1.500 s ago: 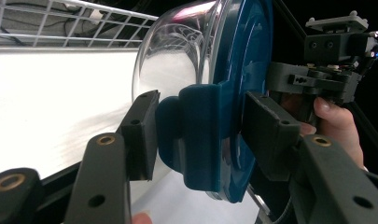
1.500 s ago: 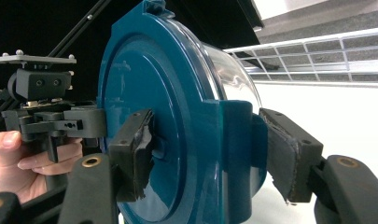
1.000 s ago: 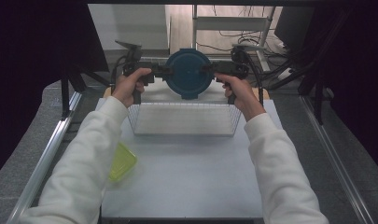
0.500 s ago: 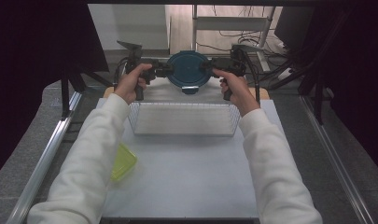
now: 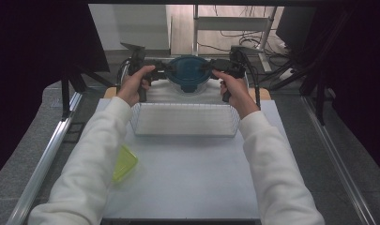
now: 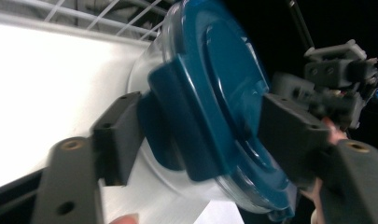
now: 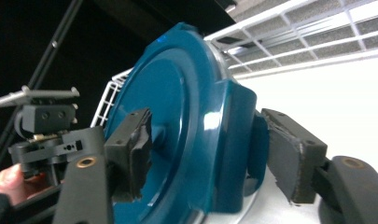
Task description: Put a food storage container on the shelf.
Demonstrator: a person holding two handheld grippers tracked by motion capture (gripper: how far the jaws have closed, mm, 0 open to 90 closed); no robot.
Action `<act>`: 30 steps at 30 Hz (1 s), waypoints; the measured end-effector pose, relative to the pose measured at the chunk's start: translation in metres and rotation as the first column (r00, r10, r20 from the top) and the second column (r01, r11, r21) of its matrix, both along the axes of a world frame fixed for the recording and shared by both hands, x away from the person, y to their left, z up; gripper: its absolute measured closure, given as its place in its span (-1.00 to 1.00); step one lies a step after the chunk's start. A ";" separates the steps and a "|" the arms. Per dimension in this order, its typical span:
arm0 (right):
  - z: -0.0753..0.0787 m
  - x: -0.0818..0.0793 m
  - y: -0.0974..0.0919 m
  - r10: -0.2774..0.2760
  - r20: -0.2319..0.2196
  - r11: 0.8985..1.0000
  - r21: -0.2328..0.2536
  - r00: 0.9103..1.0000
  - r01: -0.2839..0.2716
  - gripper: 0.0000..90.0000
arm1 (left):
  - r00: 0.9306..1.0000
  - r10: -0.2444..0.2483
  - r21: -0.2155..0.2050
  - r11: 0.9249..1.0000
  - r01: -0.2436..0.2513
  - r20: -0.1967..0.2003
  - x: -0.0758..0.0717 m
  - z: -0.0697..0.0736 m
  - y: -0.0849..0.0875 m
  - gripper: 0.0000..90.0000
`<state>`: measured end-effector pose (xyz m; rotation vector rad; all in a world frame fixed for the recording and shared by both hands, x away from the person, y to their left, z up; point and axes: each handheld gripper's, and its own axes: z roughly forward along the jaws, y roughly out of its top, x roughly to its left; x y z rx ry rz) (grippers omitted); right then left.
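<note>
- I hold the tub (image 5: 188, 75) level beyond the desk's far edge, behind the basket (image 5: 185, 120).
- Left gripper (image 5: 155, 70) and right gripper (image 5: 216, 67) clamp opposite lid tabs, both equally near.

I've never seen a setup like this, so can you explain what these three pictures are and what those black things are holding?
A person in white sleeves holds a black two-jaw tool in each hand: the left tool and the right tool. One picture looks down from above the table; the other two come from a camera riding on each tool. Together the tools grip a clear round container with a blue lid by its side clips, beyond a white wire basket. A yellow-green container lies on the table by the left sleeve.
</note>
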<state>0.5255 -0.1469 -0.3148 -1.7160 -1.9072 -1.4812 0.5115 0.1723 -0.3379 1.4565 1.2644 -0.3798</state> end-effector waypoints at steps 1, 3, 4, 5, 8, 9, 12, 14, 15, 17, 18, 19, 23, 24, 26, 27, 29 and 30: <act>0.000 -0.003 0.001 0.004 0.024 1.000 -0.016 1.000 -0.004 -0.36 | 0.999 0.025 0.049 0.998 -0.026 0.037 -0.004 0.005 -0.001 -0.38; 0.002 -0.006 0.001 -0.006 0.050 1.000 -0.029 0.999 0.007 -0.37 | 0.997 0.026 0.070 0.997 -0.031 0.067 -0.005 0.006 -0.002 -0.40; 0.005 -0.009 0.001 -0.012 0.080 0.999 -0.039 0.997 0.016 -0.43 | 0.996 0.029 0.084 0.996 -0.036 0.084 -0.007 0.007 -0.002 -0.43; 0.008 -0.011 0.001 -0.015 0.097 0.999 -0.048 0.995 0.020 -0.48 | 0.995 0.036 0.088 0.995 -0.044 0.093 -0.009 0.008 -0.002 -0.46; 0.015 -0.017 -0.002 -0.004 0.139 0.998 -0.054 0.990 0.012 -0.48 | 0.991 0.037 0.090 0.995 -0.049 0.132 -0.013 0.012 0.000 -0.51; 0.019 -0.021 -0.003 -0.011 0.162 0.998 -0.061 0.987 0.021 -0.50 | 0.989 0.034 0.094 0.994 -0.048 0.141 -0.014 0.014 0.000 -0.57; 0.023 -0.025 -0.005 -0.005 0.192 0.997 -0.074 0.981 0.020 -0.54 | 0.982 0.060 0.103 0.992 -0.079 0.180 -0.021 0.021 0.003 -0.61; 0.026 -0.030 -0.007 0.010 0.210 0.997 -0.078 0.978 0.007 -0.55 | 0.978 0.059 0.102 0.992 -0.081 0.198 -0.027 0.025 0.004 -0.62; 0.027 -0.033 -0.008 0.018 0.219 0.997 -0.081 0.976 0.000 -0.55 | 0.977 0.058 0.104 0.991 -0.081 0.207 -0.030 0.028 0.004 -0.62; 0.031 -0.041 -0.011 0.053 0.262 0.994 -0.105 0.964 -0.027 -0.55 | 0.970 0.048 0.122 0.989 -0.078 0.237 -0.037 0.032 0.003 -0.63; 0.031 -0.041 -0.011 0.053 0.262 0.994 -0.105 0.964 -0.027 -0.55 | 0.967 0.041 0.135 0.988 -0.077 0.253 -0.042 0.035 0.002 -0.63; 0.032 -0.044 -0.012 0.068 0.275 0.993 -0.114 0.959 -0.037 -0.54 | 0.963 0.033 0.146 0.986 -0.075 0.269 -0.046 0.036 0.001 -0.63; 0.035 -0.060 -0.020 0.124 0.329 0.986 -0.147 0.936 -0.079 -0.52 | 0.941 -0.009 0.186 0.981 -0.057 0.338 -0.073 0.043 -0.003 -0.61; 0.035 -0.060 -0.020 0.124 0.329 0.986 -0.147 0.936 -0.079 -0.52 | 0.941 -0.009 0.186 0.981 -0.057 0.338 -0.073 0.043 -0.003 -0.61; 0.035 -0.068 -0.025 0.139 0.346 0.984 -0.152 0.928 -0.091 -0.51 | 0.927 -0.038 0.225 0.973 -0.051 0.373 -0.084 0.043 -0.005 -0.61; 0.035 -0.073 -0.027 0.146 0.354 0.983 -0.157 0.924 -0.095 -0.51 | 0.926 -0.040 0.213 0.976 -0.044 0.376 -0.091 0.041 -0.005 -0.60; 0.034 -0.085 -0.032 0.171 0.368 0.978 -0.178 0.914 -0.111 -0.50 | 0.921 -0.056 0.219 0.975 -0.033 0.385 -0.102 0.039 -0.005 -0.59; 0.033 -0.089 -0.033 0.178 0.370 0.976 -0.183 0.912 -0.116 -0.50 | 0.915 -0.064 0.229 0.973 -0.032 0.397 -0.108 0.037 -0.005 -0.58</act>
